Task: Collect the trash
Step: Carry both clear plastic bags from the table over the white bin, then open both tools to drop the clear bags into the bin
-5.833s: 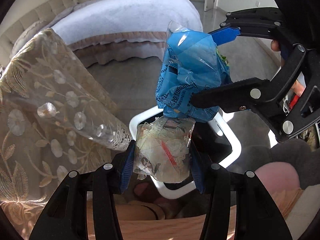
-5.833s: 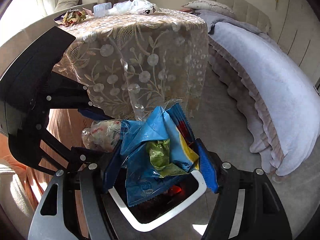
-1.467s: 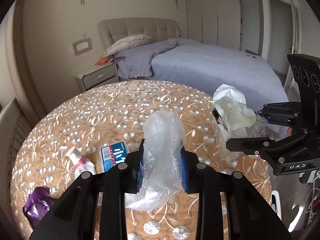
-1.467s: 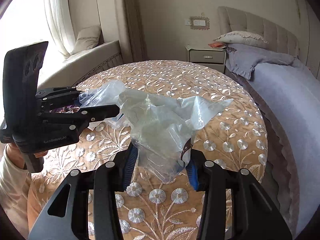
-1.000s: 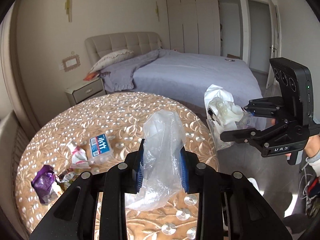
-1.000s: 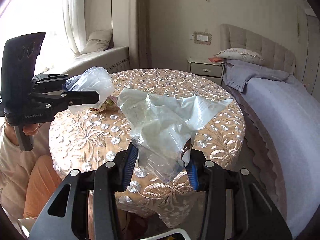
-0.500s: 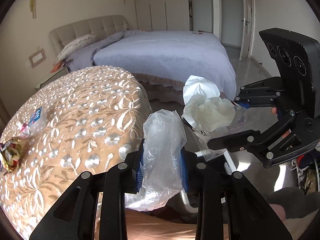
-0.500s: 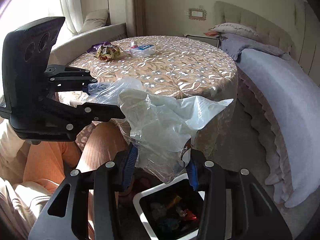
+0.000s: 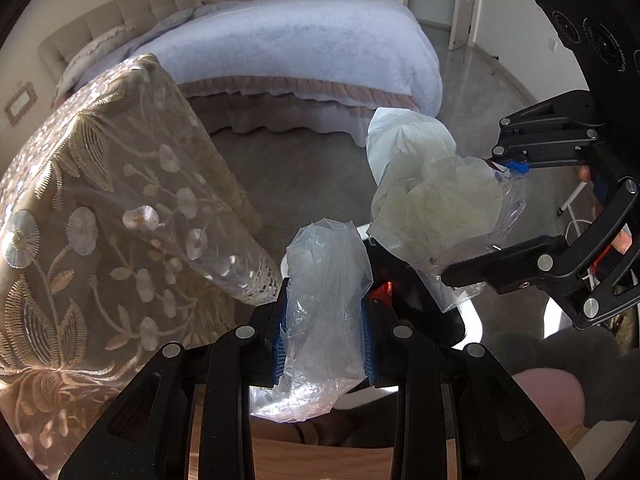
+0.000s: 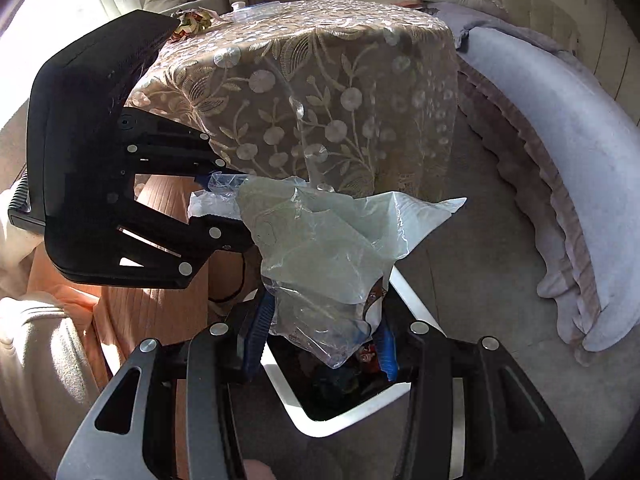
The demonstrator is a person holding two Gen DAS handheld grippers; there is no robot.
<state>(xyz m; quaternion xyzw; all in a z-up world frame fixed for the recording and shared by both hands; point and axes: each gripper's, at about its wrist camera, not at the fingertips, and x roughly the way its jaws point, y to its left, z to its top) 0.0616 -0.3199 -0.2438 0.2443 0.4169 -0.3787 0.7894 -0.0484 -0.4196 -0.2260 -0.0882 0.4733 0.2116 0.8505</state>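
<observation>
My left gripper (image 9: 325, 312) is shut on a crumpled clear plastic bag (image 9: 326, 300), which hangs over the white-rimmed trash bin (image 9: 474, 322). My right gripper (image 10: 322, 334) is shut on a larger clear and whitish plastic bag (image 10: 320, 256), held just above the same bin (image 10: 404, 390), where dark and red trash shows inside. In the left wrist view the right gripper (image 9: 476, 220) comes in from the right with its bag (image 9: 432, 208). In the right wrist view the left gripper (image 10: 218, 208) comes in from the left with its bag (image 10: 216, 200).
The round table under a gold embroidered cloth (image 10: 320, 80) stands right beside the bin, with a crumpled wrapper (image 10: 194, 20) and a small bottle (image 10: 240, 8) on top. A lilac bed (image 9: 304, 40) lies beyond over grey floor (image 10: 480, 280). A person's orange-clad legs (image 10: 152, 312) sit beside the bin.
Both grippers have come down off the table top and swung beside the table to over the bin, each still gripping its plastic bag. The table top has passed out of the left view.
</observation>
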